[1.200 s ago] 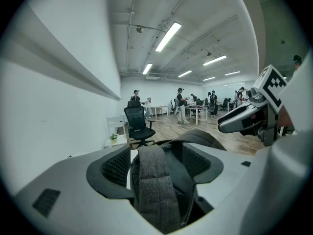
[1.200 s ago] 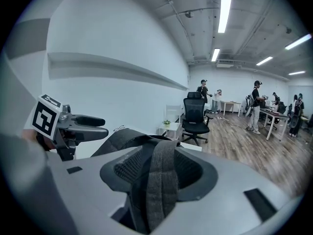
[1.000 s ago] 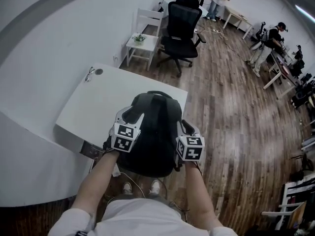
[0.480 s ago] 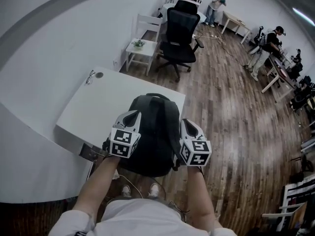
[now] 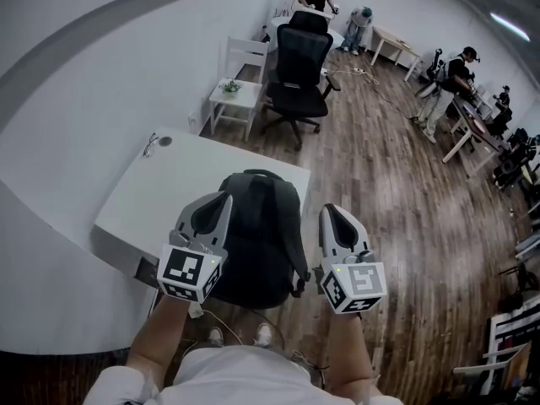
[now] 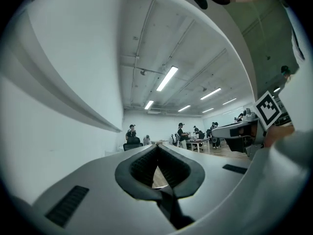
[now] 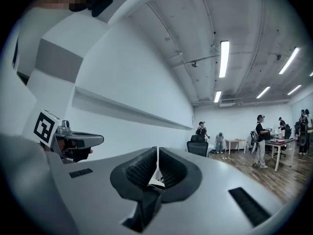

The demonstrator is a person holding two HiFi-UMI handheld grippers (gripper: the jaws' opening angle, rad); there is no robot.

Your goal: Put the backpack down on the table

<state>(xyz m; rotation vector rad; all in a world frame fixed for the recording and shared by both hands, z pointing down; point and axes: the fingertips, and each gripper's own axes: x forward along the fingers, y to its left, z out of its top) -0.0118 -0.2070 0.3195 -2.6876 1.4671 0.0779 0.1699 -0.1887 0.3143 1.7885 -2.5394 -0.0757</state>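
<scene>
A black backpack [image 5: 257, 239] lies flat on the near right part of the white table [image 5: 160, 192], straps up. My left gripper [image 5: 221, 201] hovers above the backpack's left side, and my right gripper [image 5: 335, 213] hovers just off its right side, over the floor. Neither touches it. In the left gripper view the left gripper [image 6: 157, 153] points level into the room, shut with nothing between its pads. The right gripper [image 7: 157, 155] in its own view is likewise shut and empty. Each gripper view shows the other gripper off to the side.
A pair of glasses [image 5: 152, 144] lies at the table's far left corner. Behind the table stand a black office chair [image 5: 299, 66] and a small white chair with a plant [image 5: 236, 91]. Several people [image 5: 456, 74] work at desks at the far right. Wooden floor lies to the right.
Both grippers have let go of the backpack's sides, risen toward the camera and shut. The backpack stays lying on the table.
</scene>
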